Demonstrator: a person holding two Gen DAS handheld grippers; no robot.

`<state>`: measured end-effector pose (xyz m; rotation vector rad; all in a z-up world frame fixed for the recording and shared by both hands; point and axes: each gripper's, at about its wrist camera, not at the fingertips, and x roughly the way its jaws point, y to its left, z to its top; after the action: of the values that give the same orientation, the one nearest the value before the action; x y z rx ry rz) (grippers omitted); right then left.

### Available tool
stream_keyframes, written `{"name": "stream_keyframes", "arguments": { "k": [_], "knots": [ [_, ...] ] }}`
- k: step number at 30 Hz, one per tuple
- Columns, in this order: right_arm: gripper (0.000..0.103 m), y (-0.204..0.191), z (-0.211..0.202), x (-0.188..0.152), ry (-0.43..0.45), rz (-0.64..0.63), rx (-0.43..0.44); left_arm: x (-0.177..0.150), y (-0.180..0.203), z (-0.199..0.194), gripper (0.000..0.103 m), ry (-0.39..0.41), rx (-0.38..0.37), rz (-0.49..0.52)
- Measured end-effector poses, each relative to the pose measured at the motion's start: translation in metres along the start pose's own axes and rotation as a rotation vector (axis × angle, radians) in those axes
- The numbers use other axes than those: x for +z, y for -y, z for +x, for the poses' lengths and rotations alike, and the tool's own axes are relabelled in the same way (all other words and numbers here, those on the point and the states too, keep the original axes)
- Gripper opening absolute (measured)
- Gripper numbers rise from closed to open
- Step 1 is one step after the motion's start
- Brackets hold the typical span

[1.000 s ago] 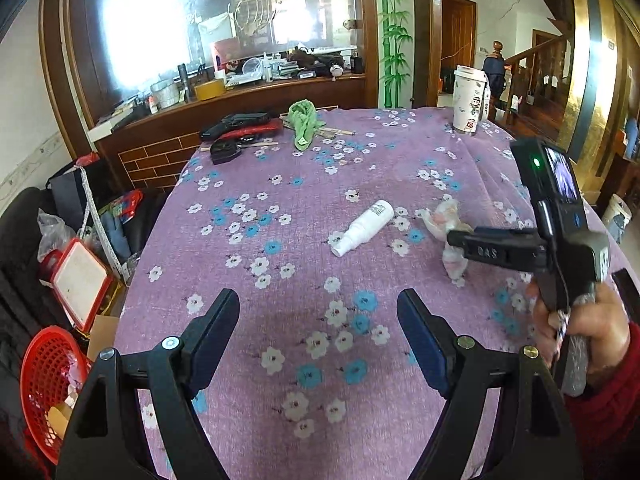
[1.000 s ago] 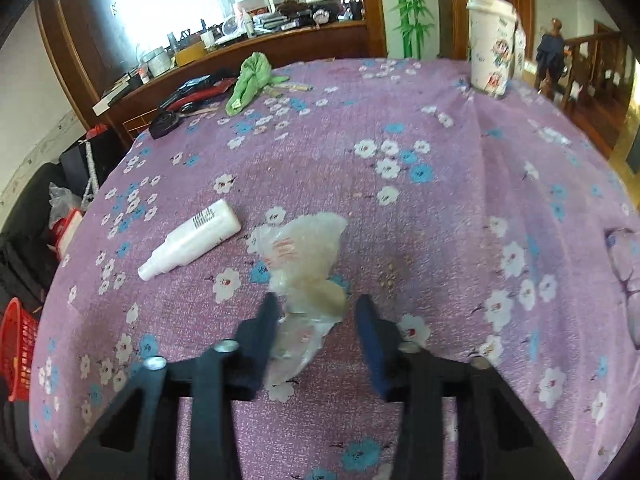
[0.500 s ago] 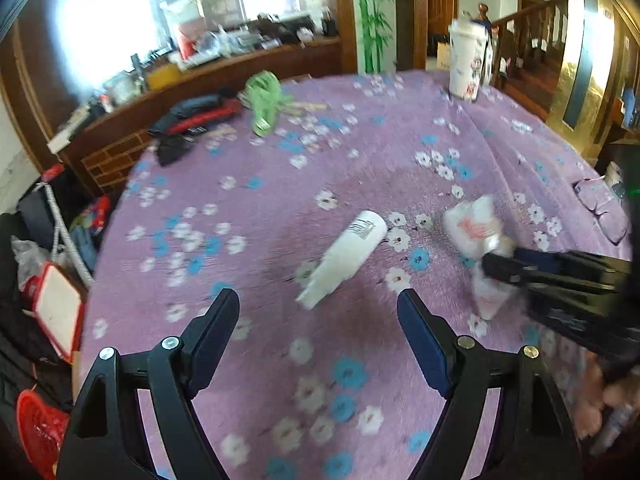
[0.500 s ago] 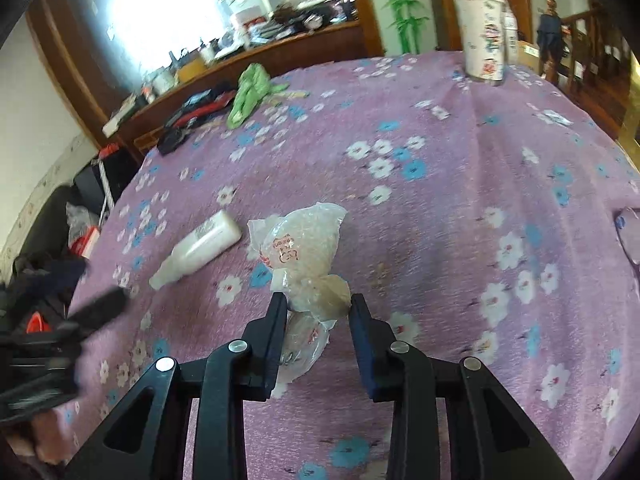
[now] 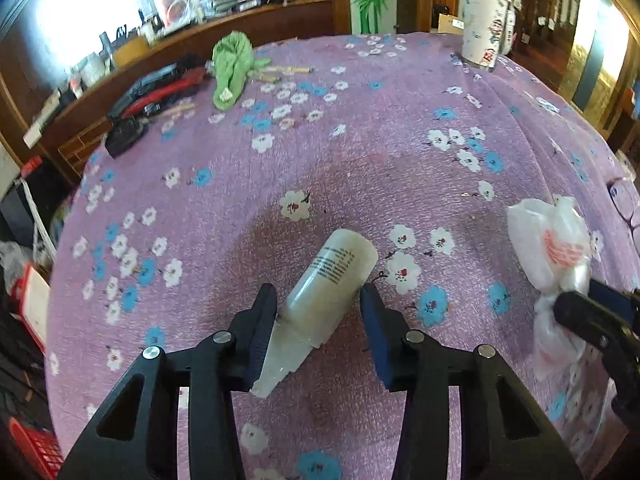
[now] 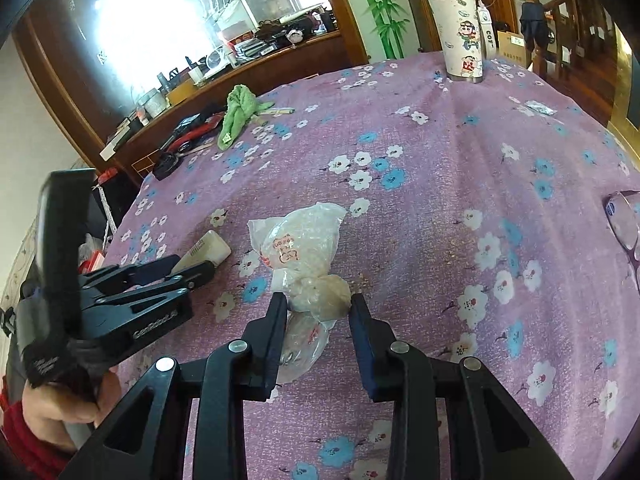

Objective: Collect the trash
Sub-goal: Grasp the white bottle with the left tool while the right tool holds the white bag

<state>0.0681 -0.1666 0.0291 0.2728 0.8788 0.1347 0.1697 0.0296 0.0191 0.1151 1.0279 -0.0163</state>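
The white bottle (image 5: 332, 280) lies tilted across the left tongs (image 5: 318, 304), cap toward the camera at about 7 o'clock, so a squeeze could catch only its tapered neck and let it squirt out across the purple tablecloth (image 5: 360, 152). The jaws have just been closing around it; the left pad touches the shoulder, the right shows a gap (not yet a grip). The right tongs (image 6: 318, 312) are clenched on the crumpled plastic bag (image 6: 304, 248), whose loose bulk at 12 o'clock may tear or slip free.
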Motion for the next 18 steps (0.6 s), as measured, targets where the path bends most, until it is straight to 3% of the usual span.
{"name": "stream_keyframes", "arguments": {
  "k": [3,9,13,18],
  "knots": [
    [0.034,-0.002,0.000,0.000,0.003,-0.011,0.003,-0.006,-0.005,0.006,0.029,-0.016,-0.023,-0.032],
    [0.034,-0.013,0.001,-0.004,0.004,-0.060,0.012,-0.029,-0.024,-0.007,0.028,0.020,-0.061,-0.135],
    [0.034,-0.026,0.003,-0.008,0.009,-0.115,0.026,-0.056,-0.032,-0.030,0.028,0.088,-0.057,-0.178],
    [0.034,-0.049,0.002,-0.017,0.033,-0.208,0.029,-0.075,-0.039,-0.054,0.028,0.193,0.011,-0.202]
  ]
}}
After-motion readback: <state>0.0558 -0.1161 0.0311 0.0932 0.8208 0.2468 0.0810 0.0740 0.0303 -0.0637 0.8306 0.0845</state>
